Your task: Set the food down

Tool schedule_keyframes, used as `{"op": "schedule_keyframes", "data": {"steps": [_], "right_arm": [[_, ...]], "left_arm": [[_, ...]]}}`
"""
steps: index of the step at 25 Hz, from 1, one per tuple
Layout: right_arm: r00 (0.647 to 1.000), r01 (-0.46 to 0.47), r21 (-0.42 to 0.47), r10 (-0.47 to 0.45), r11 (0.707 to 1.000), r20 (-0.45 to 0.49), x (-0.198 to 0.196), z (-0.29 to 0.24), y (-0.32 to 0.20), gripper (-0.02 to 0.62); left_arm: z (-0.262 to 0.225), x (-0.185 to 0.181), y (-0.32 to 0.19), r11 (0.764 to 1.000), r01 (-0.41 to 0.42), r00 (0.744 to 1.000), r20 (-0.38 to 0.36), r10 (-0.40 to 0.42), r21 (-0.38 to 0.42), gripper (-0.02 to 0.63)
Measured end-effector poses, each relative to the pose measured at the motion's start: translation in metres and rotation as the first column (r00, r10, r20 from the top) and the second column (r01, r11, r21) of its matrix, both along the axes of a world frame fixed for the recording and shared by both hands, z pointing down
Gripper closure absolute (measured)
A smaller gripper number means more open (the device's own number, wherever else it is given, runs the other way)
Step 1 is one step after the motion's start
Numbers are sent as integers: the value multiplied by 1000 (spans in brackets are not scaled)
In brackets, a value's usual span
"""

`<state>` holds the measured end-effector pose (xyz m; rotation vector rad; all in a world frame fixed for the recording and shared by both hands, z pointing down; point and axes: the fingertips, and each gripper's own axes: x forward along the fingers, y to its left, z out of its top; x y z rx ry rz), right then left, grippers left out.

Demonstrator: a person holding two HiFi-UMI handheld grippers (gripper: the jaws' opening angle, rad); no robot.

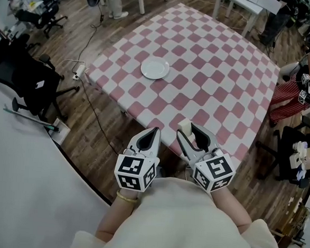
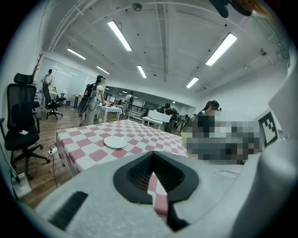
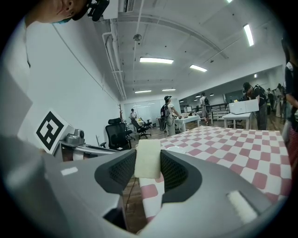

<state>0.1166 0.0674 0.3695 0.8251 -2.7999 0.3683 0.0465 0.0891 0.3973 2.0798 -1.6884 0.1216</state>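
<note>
The right gripper [image 1: 190,132] hung over the near edge of the surface [image 1: 222,78], which was covered with a pink-and-white checked cloth. Its fingers pinched a pale cream, roughly rectangular piece of food [image 3: 147,158], a soft-looking slab that stood upright between the ribbed black pads and rose a little above them. What kind of food it was could not be told. The food was held clear of the cloth, not resting on it.

The left gripper [image 1: 154,131] was just beside the right one, at the same edge of the surface. Its fingers were pressed together at the tips with nothing between them; only a sliver of the checked cloth showed through the gap lower down in the left gripper view.

A white round plate [image 1: 154,68] lay on the cloth well apart from both grippers, toward the far left part of the surface, with nothing on it. A black office chair [image 1: 27,79] stood on the wooden floor [image 1: 91,127] to the left of the surface.
</note>
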Motion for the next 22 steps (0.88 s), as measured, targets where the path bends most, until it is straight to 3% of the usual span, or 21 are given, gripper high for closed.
{"op": "schedule_keyframes", "data": {"steps": [22], "right_arm": [[996,-88,14,88,996,-9,-122,-1,-61,423]], "left_arm": [[10,-118,-60,995,-102,995,-17,101,-19,606]]}}
